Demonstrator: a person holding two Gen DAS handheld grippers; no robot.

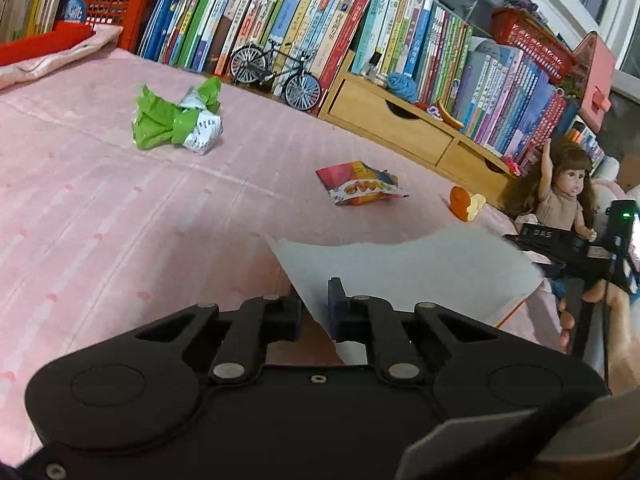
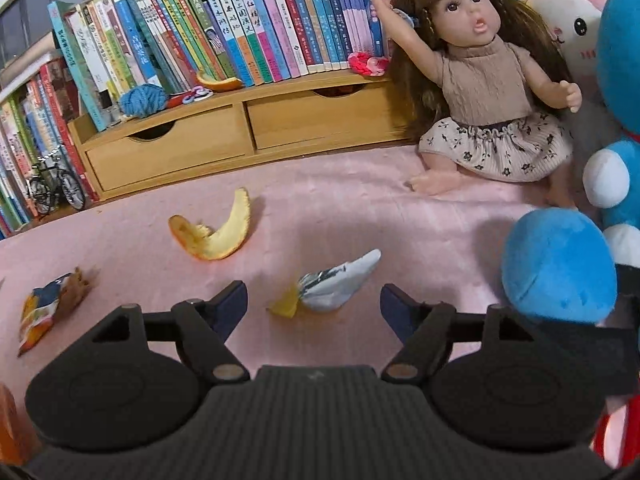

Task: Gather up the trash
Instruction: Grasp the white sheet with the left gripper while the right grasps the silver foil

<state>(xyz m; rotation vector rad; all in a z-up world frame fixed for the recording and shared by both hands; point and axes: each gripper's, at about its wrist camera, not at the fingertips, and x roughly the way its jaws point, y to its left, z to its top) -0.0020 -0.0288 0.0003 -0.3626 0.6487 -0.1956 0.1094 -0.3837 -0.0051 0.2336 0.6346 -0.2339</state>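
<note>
Left gripper (image 1: 316, 308) fingers pinch a white paper bag (image 1: 404, 272); right gripper (image 2: 314, 304), fingers wide, straddles a crumpled wrapper (image 2: 336, 284).

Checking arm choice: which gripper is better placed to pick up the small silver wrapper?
Right. The right gripper is open with the silver wrapper just ahead between its fingers; the left gripper is shut on a paper sheet.

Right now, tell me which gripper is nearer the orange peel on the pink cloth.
Right. The right gripper hangs open just short of the orange peel; the left gripper, shut on a paper sheet, is farther back.
</note>
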